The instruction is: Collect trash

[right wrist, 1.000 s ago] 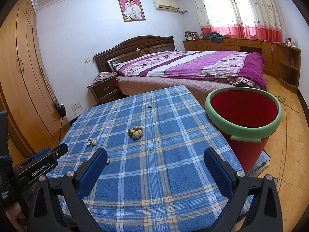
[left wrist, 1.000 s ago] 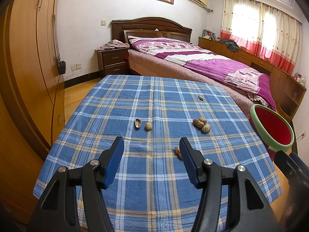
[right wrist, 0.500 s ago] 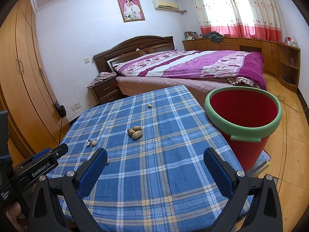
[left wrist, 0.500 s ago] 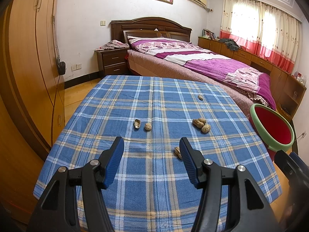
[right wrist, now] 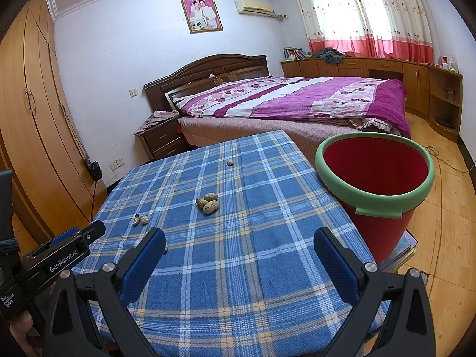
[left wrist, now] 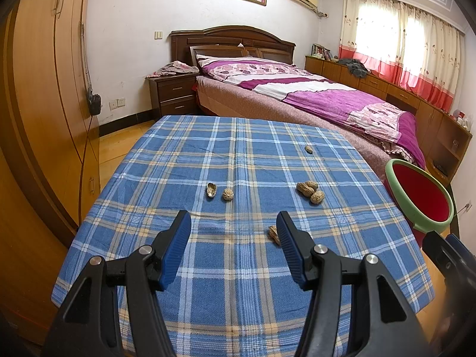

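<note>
nearest peanut shell (left wrist: 273, 234) half hidden behind left gripper (left wrist: 233, 232) finger.

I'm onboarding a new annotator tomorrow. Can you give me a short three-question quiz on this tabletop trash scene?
1. True or false: the red bucket with the green rim stands on the checked tablecloth.
2. Multiple choice: the three-peanut cluster lies A) between the left hand-held gripper fingertips, B) beyond them toward the bed, C) inside the bucket.
3. Fill in: both the left and the right hand-held gripper hold ____.

Key:
1. False; it stands beside the table.
2. B.
3. Nothing; both are open, and the nearest shell lies beside the left gripper's right finger, ungripped.
</note>
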